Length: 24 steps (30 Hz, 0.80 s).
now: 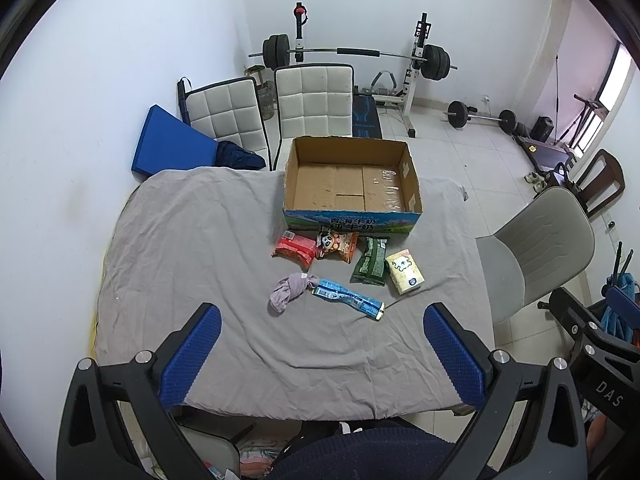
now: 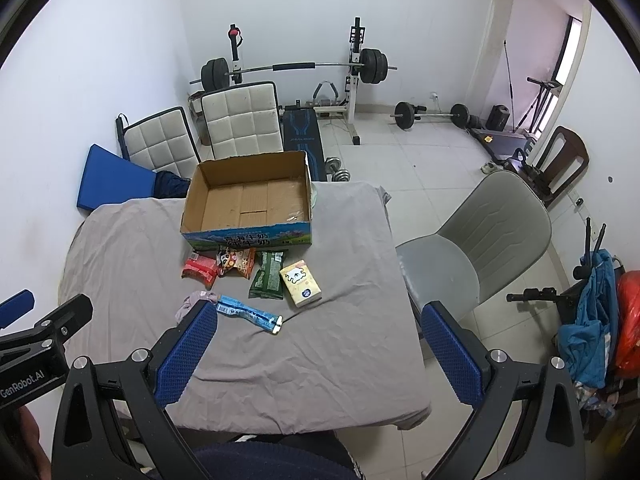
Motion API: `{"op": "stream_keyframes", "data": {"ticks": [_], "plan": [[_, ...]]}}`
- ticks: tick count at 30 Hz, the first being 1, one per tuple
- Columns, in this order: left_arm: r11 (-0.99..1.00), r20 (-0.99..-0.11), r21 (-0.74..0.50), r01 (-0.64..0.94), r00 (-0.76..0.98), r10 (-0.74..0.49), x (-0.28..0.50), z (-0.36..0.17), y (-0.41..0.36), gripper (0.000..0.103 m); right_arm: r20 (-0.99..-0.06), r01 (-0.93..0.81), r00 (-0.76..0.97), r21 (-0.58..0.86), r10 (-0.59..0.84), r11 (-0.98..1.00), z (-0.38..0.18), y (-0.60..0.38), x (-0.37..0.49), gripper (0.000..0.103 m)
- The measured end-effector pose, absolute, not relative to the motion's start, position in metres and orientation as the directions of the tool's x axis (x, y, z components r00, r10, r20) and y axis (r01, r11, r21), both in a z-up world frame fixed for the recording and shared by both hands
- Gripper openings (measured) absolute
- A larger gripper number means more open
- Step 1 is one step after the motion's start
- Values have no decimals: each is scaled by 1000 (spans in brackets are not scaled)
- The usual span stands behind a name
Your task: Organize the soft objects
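Both grippers hang spread and empty over the near edge of the grey-clothed table (image 1: 192, 240), nothing packed yet.

The left gripper (image 1: 320, 344) and right gripper (image 2: 316, 340) hold nothing. The cardboard box (image 1: 352, 222) stands empty at the far side; just before it lie a red packet (image 1: 294, 249), a panda snack bag (image 1: 338, 245), a green pouch (image 1: 370, 262) and a tissue pack (image 1: 404, 272), with a crumpled lilac cloth (image 1: 288, 290), possibly a sock, touching a long blue wrapper (image 1: 348, 298). All look light and yielding; the slick film packets are best pinched across the middle, the cloth at its bunched centre.

Barbell rack (image 1: 352, 54), three chairs (image 1: 314, 100), perhaps a treadmill (image 2: 502, 142).
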<state>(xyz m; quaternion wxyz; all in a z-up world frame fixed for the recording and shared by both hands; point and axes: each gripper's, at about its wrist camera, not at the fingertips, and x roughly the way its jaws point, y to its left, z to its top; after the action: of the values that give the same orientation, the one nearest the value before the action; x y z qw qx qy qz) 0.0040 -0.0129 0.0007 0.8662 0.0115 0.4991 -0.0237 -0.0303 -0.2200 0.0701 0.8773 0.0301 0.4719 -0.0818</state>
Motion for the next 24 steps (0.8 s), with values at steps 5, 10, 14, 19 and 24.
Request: {"op": "stream_keyframes", "data": {"ticks": [5,10,14,19,24], "plan": [[999,-864,-5,52,503,-30,5,2,-11,103,-829,172,547,-27,-118,985,72,-219,-33,103],[999,-858,-6,50,513,-30,5,6,-8,103,-824,170,553,-30,-120,985,74,-219,-36,103],[999,-852,-4,50,522,-29,4,10,-7,103,-819,169,559,-36,-126,985,77,-220,-38,103],[999,-847,-7,47,530,-31,3,11,-3,103,-813,166,569,-38,-127,985,81,-219,-40,103],[999,-843,-9,49,537,-34,1,12,-2,103,-813,164,569,-35,-124,986,83,-219,-41,103]]}}
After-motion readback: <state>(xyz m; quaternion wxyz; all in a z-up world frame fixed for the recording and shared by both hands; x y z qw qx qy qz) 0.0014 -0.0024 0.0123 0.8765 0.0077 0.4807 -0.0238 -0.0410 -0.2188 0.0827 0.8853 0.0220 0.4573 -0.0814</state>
